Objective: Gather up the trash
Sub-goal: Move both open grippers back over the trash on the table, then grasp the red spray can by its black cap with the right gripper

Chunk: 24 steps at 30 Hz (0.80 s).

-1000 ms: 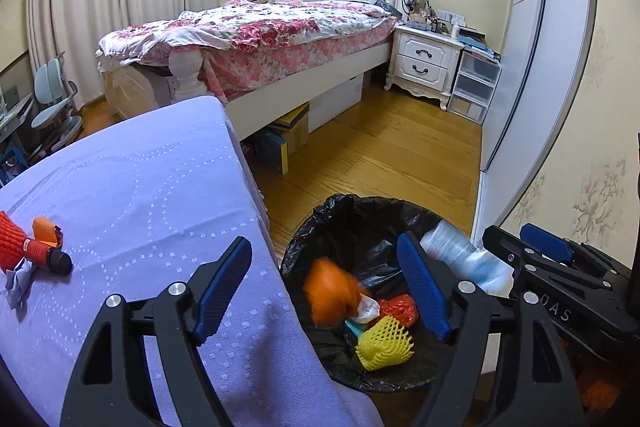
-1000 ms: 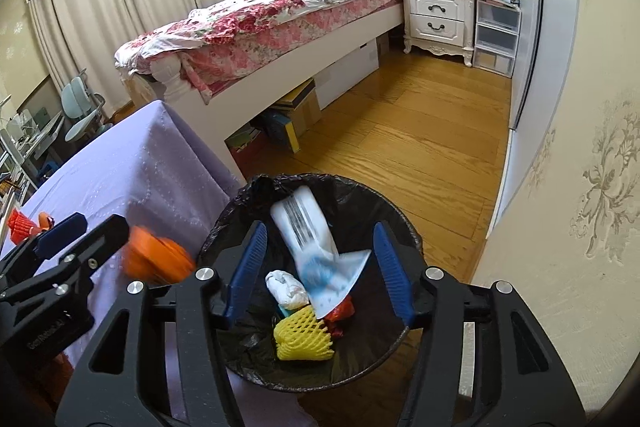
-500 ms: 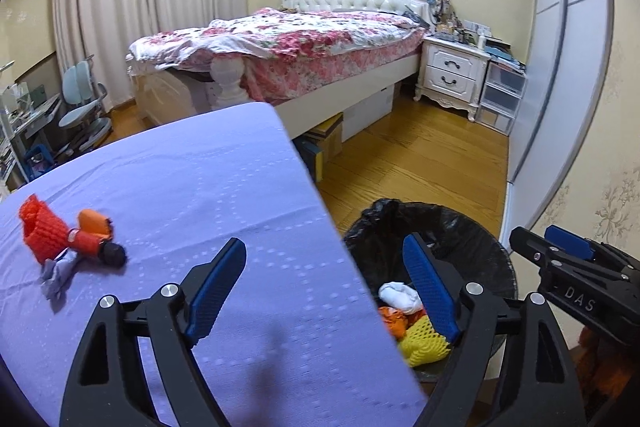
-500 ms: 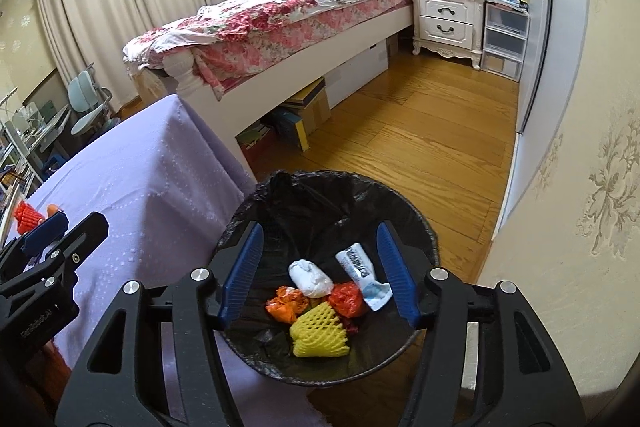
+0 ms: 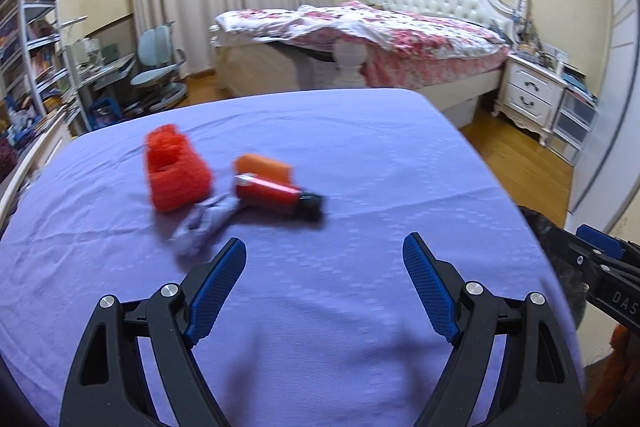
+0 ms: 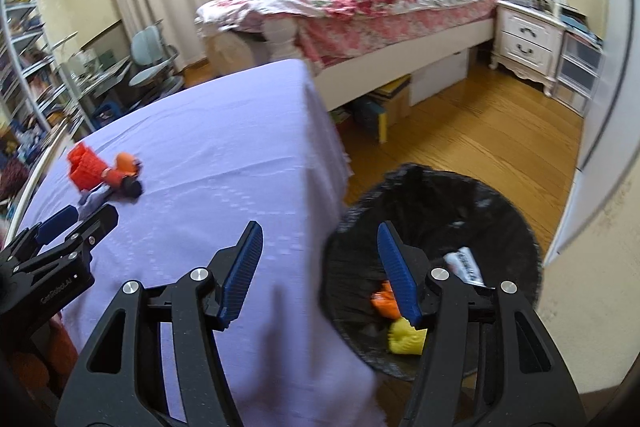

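Observation:
On the purple-clothed table [image 5: 360, 155] lies a cluster of trash: a red foam net [image 5: 174, 173], an orange piece [image 5: 262, 167], a red tube with a black cap [image 5: 276, 197] and a crumpled grey wrapper [image 5: 204, 223]. My left gripper [image 5: 324, 285] is open and empty, just short of the cluster. My right gripper [image 6: 318, 269] is open and empty over the table's edge beside the black-lined trash bin [image 6: 500, 211]. The bin holds a yellow foam net [image 6: 406, 339], an orange scrap [image 6: 384, 301] and a white wrapper [image 6: 466, 265]. The cluster also shows in the right wrist view [image 6: 104, 173].
A bed with a floral cover [image 5: 380, 35] stands behind the table, with a white nightstand [image 5: 528, 95] to its right. A desk chair [image 5: 154, 67] and shelves [image 5: 28, 47] are at the left. Wooden floor [image 6: 480, 131] surrounds the bin.
Both grippers have swung left from over the bin to the table. The orange scrap and the white wrapper dropped from them now lie in the bin. The table trash is now close in front of the left gripper.

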### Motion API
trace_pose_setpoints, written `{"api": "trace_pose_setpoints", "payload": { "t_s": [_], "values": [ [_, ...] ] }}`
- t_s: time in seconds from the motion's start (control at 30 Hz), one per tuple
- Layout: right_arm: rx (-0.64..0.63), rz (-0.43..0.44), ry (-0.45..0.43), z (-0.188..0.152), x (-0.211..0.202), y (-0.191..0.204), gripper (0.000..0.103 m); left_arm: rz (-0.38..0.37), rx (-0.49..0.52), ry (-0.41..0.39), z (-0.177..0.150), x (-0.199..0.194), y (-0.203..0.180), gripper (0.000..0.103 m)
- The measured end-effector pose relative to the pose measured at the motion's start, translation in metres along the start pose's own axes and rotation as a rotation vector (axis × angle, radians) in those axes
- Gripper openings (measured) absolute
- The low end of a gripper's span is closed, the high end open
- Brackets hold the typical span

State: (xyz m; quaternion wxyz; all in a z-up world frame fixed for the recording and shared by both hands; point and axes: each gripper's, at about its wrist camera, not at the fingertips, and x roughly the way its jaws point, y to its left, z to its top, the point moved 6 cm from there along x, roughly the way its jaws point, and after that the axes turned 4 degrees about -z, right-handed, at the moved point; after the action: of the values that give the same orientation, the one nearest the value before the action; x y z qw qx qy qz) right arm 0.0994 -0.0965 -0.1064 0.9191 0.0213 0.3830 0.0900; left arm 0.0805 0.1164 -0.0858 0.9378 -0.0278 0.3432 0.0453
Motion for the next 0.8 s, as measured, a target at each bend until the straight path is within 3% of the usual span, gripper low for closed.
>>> {"api": "trace_pose_setpoints", "payload": {
  "t_s": [0.4, 0.8],
  "values": [
    [-0.203, 0.128, 0.073, -0.002, 0.027, 0.119, 0.058, 0.126, -0.136, 0.026, -0.011, -0.003, 0.094, 0.081],
    [-0.322, 0.146, 0.09, 0.007, 0.058, 0.199, 0.058, 0.159, -0.173, 0.041, -0.009, 0.005, 0.132, 0.081]
  ]
}}
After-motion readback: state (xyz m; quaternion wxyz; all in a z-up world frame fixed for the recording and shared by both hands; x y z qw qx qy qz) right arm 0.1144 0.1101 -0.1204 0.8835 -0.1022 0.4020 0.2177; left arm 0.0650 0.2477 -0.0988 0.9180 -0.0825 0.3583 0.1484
